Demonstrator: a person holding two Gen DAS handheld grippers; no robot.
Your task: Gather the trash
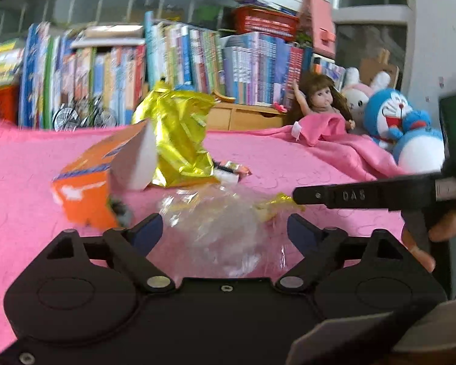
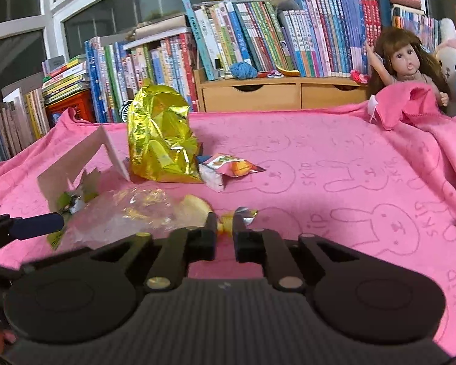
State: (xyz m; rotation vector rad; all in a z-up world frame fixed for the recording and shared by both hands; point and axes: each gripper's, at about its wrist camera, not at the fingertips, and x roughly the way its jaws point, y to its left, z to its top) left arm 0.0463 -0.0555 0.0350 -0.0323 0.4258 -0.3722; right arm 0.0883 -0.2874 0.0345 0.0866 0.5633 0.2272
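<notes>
Your left gripper (image 1: 225, 228) stands wide open over the clear plastic bag (image 1: 222, 228), which lies between its fingers without being pinched. Your right gripper (image 2: 225, 228) is only narrowly open; a small yellow scrap (image 2: 225, 226) sits in the gap at its tips, just beside the bag's edge, and whether the pads actually press on it I cannot tell.

You look to be at the gathering stage, with nothing lifted clear of the pink blanket (image 2: 334, 158). The next move calls for closing on the flimsy bag low enough to catch film rather than air, and firming the right-hand pinch on the scrap.

Counting outward from the clear bag: one gold foil bag (image 2: 159, 140) standing behind it, one orange carton (image 1: 85, 194) tipped open to its left, and one small snack wrapper (image 2: 228, 167) beside the foil. That makes five pieces of trash with the bag and scrap. One doll (image 2: 407, 60) sits at the blanket's far corner.
</notes>
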